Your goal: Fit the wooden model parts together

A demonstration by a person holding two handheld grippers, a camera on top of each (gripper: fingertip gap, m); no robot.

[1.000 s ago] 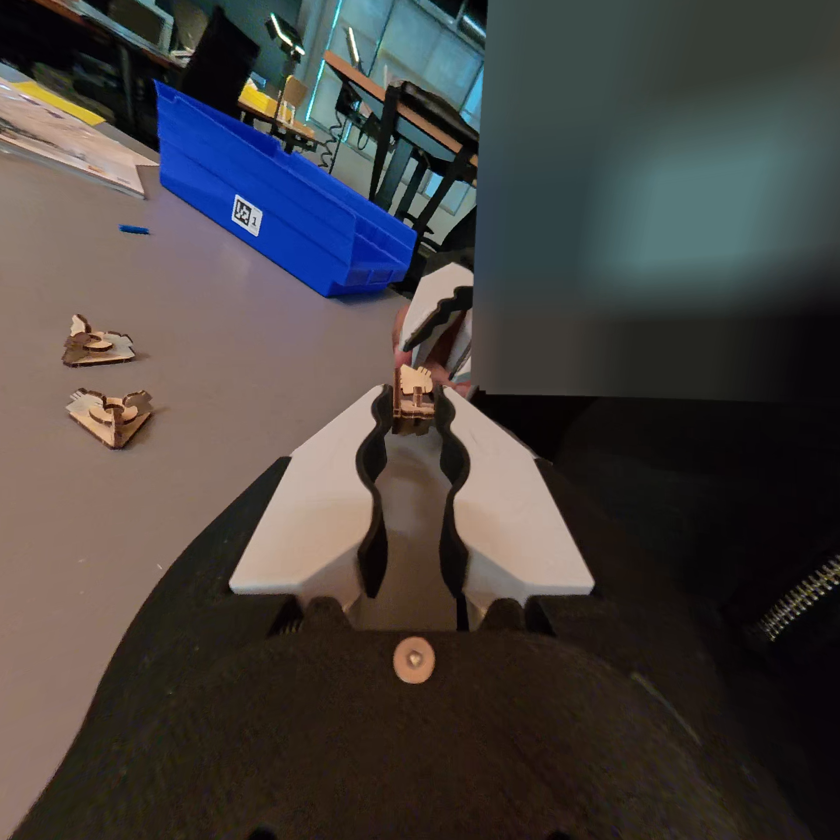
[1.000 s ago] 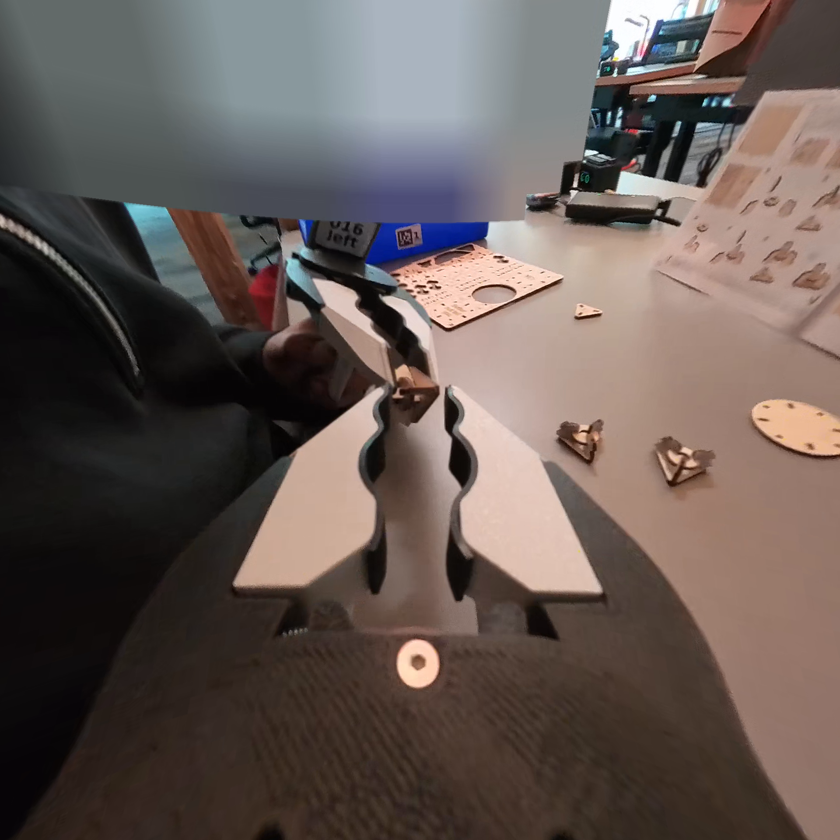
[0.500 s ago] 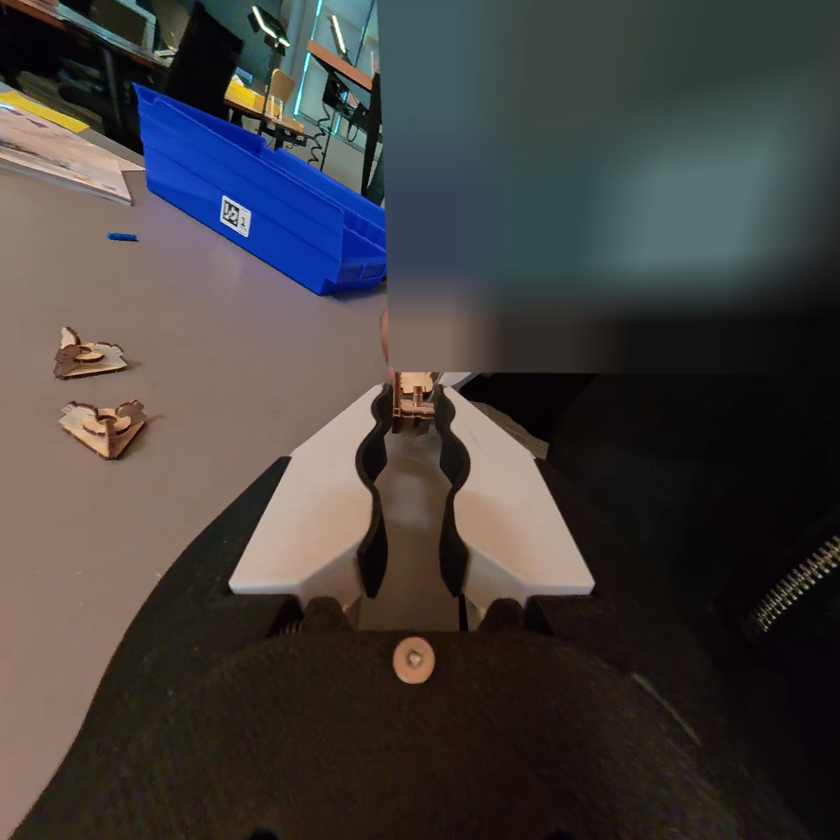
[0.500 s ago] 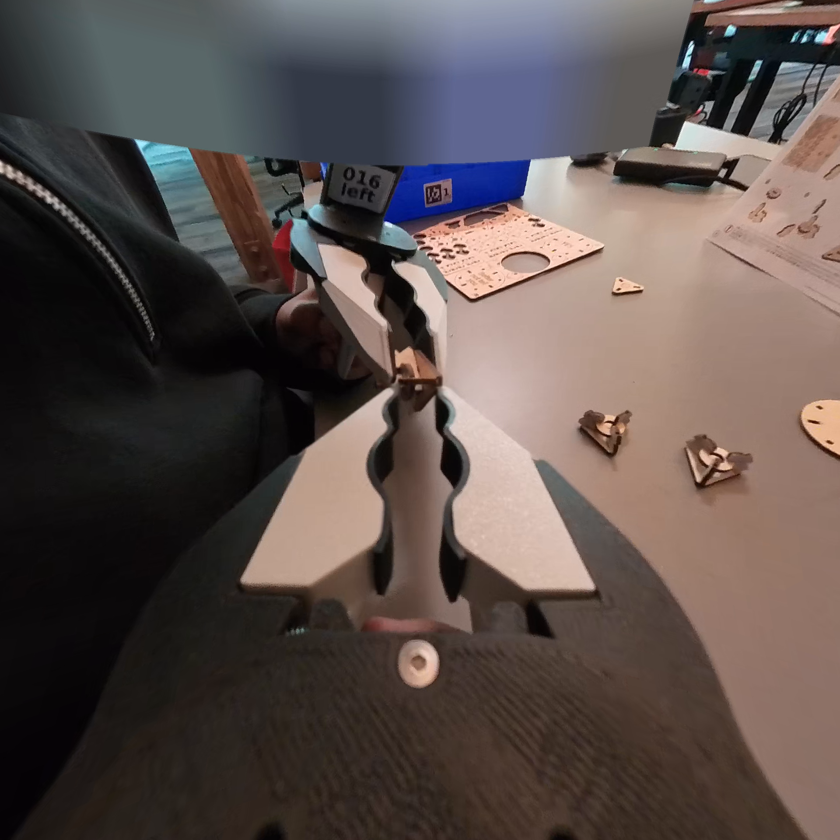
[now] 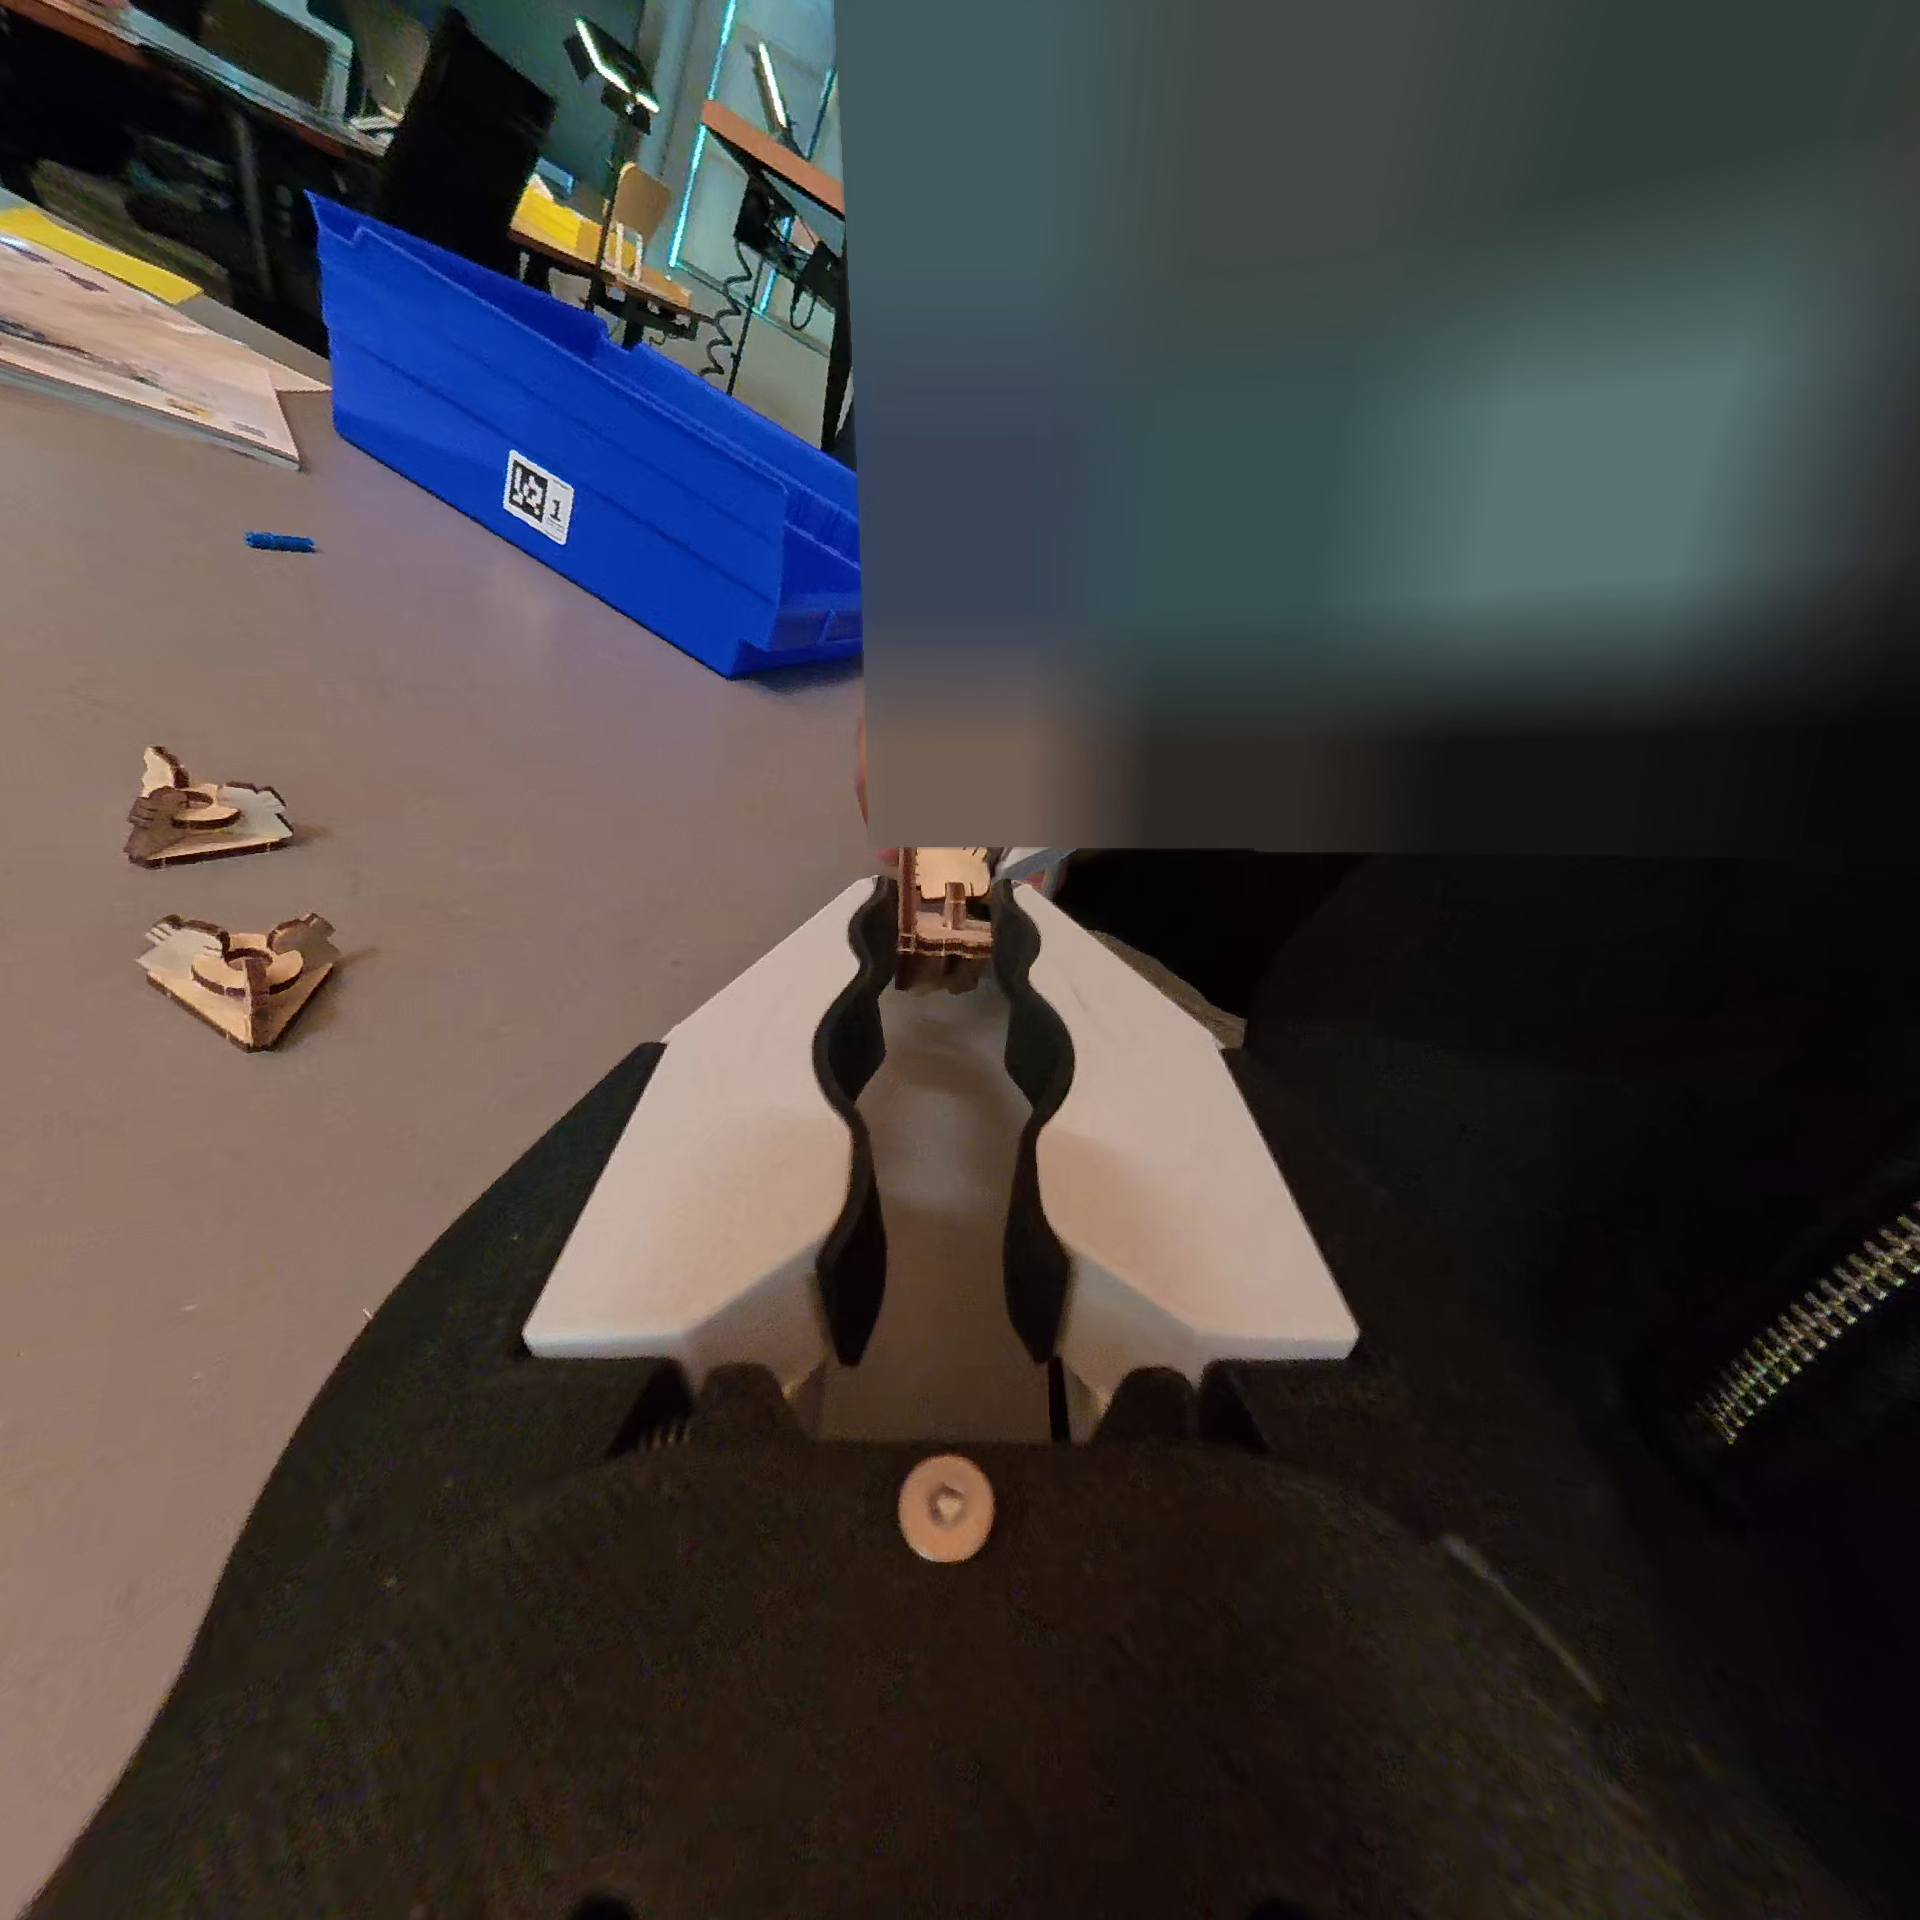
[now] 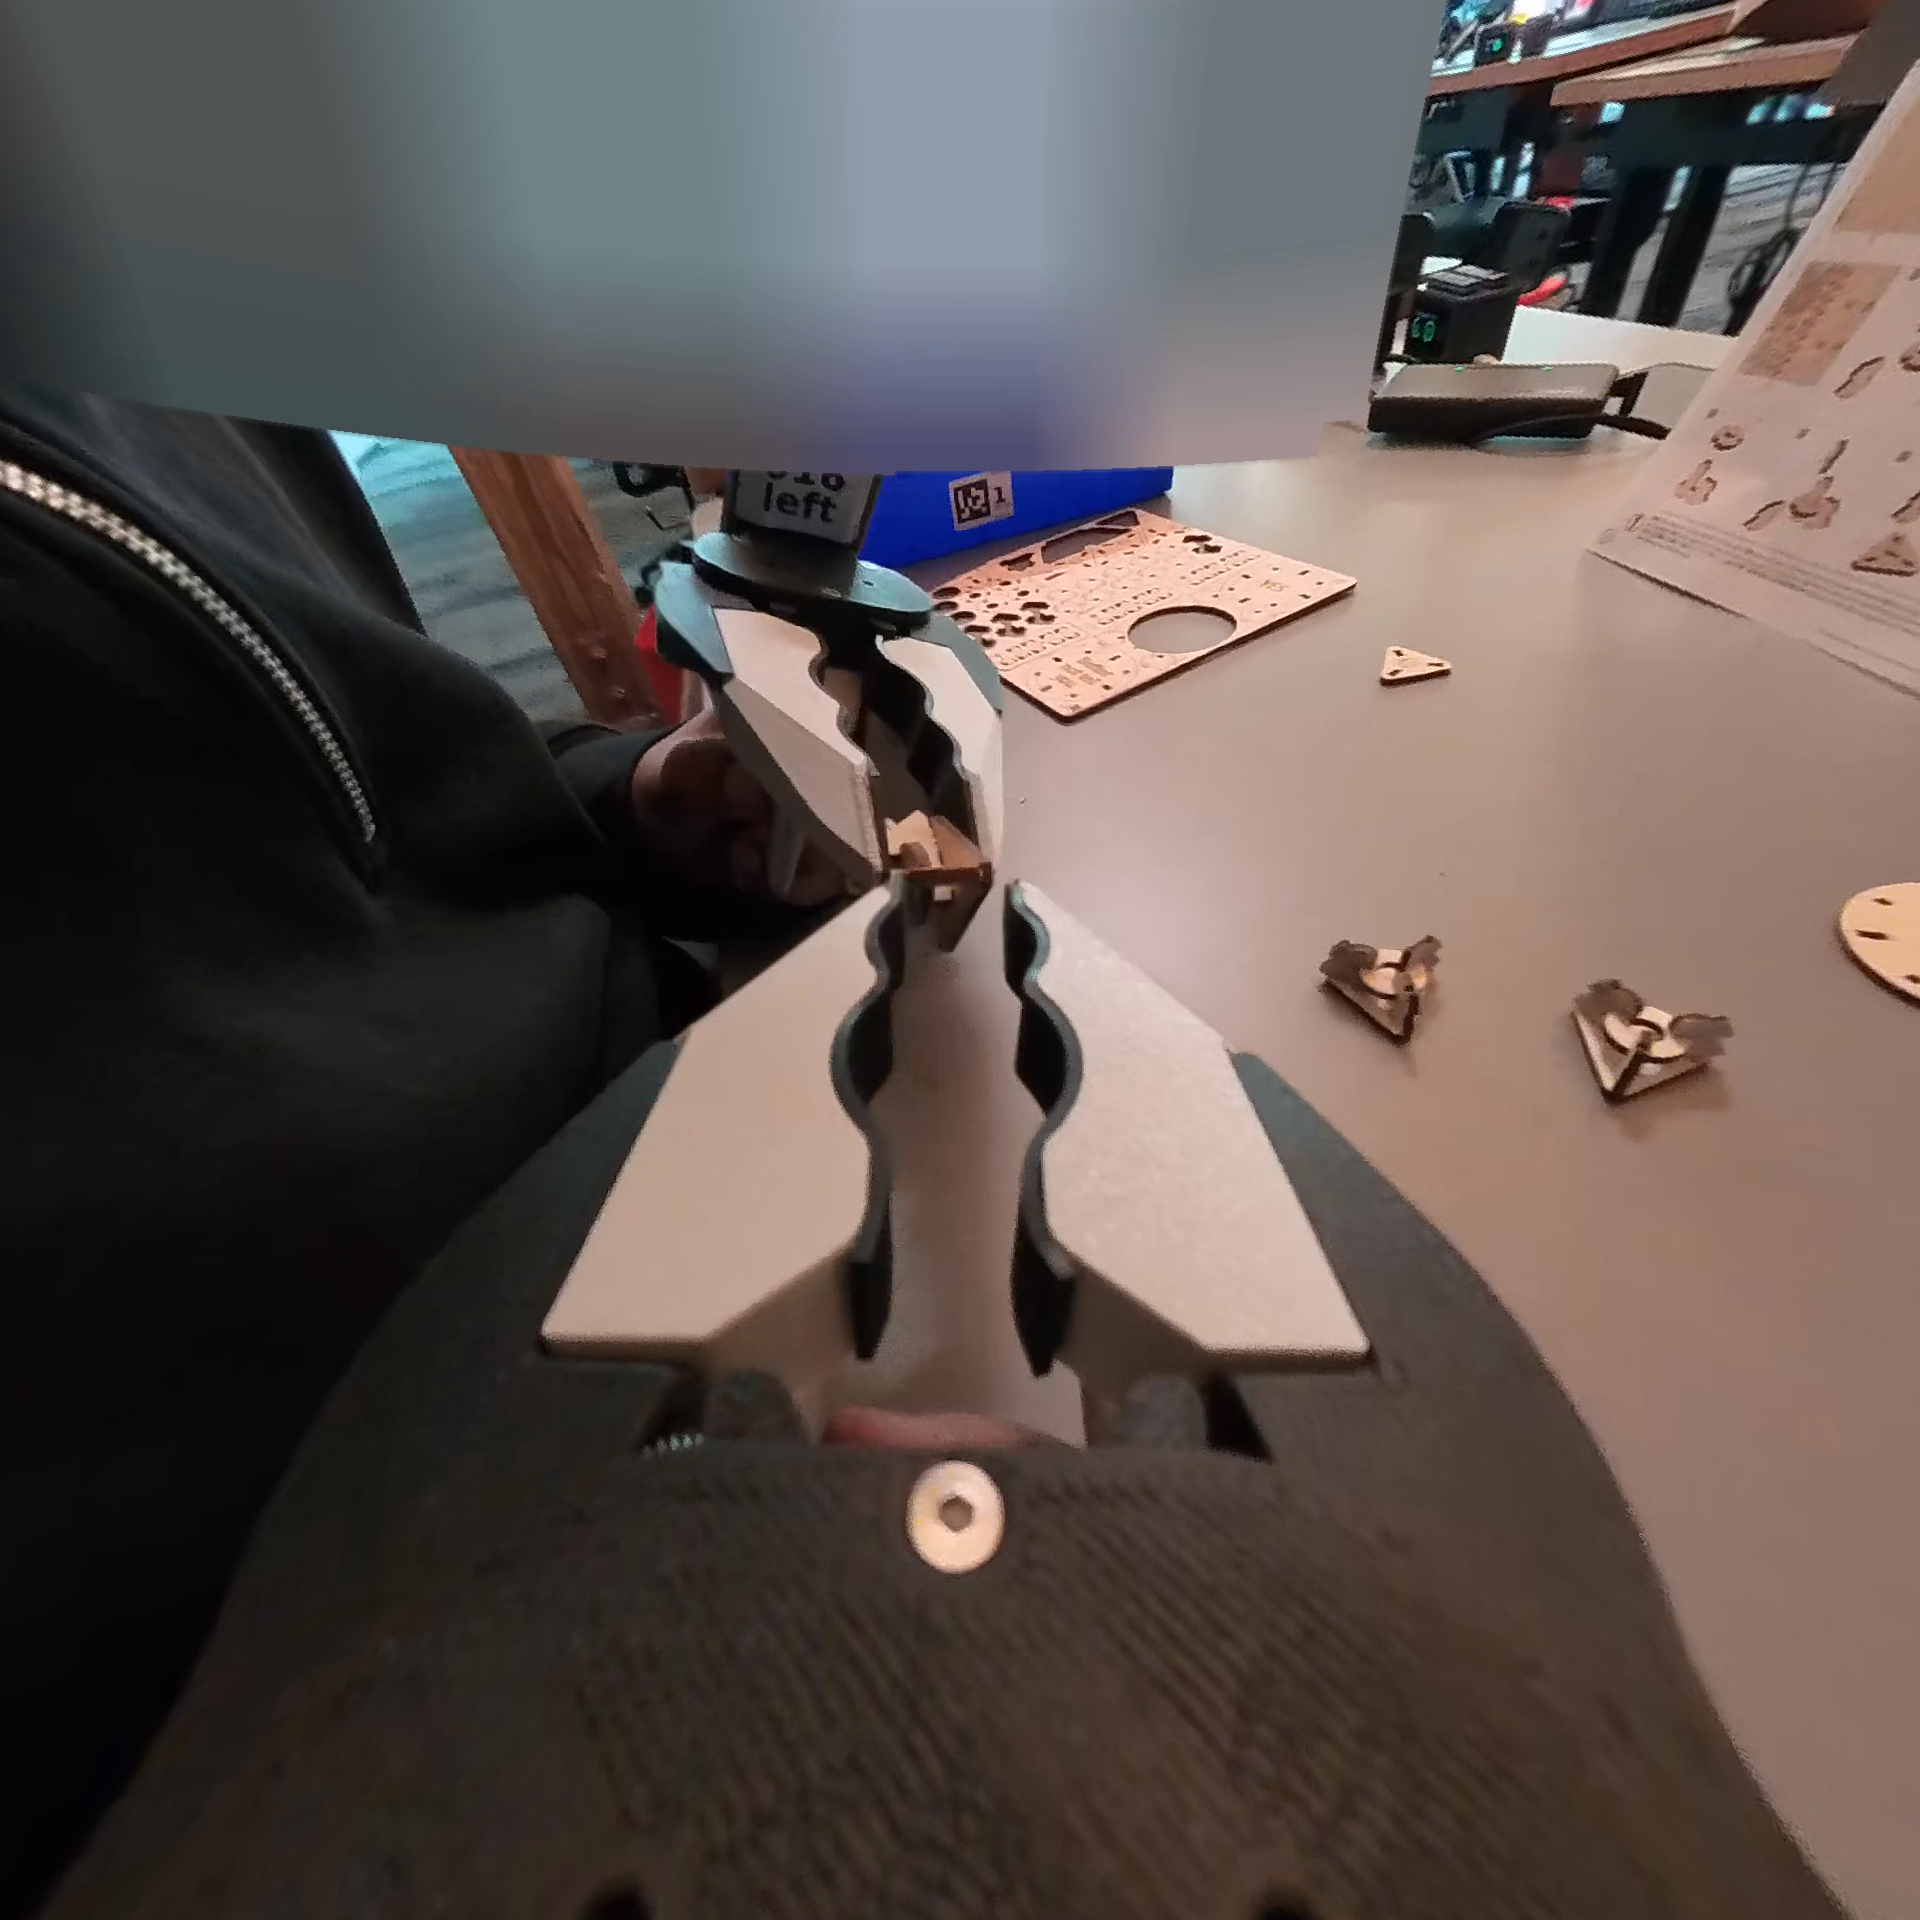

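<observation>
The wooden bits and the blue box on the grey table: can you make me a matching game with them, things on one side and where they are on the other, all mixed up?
Things
1. small wooden assembly
2. blue bin
3. flat wooden sheet with cut-out holes
4. wooden disc

Places
A. lying flat on the table near the blue bin
B. pinched between the left gripper's fingers
C. at the right edge of the right wrist view
D. standing on the table, with a white sticker on its side

Pairs: 1-B, 2-D, 3-A, 4-C

Left gripper (image 5: pixel 943 914) pinches tip-to-tip against the right gripper (image 6: pixel 948 914) — whose jaws stand apart.
</observation>
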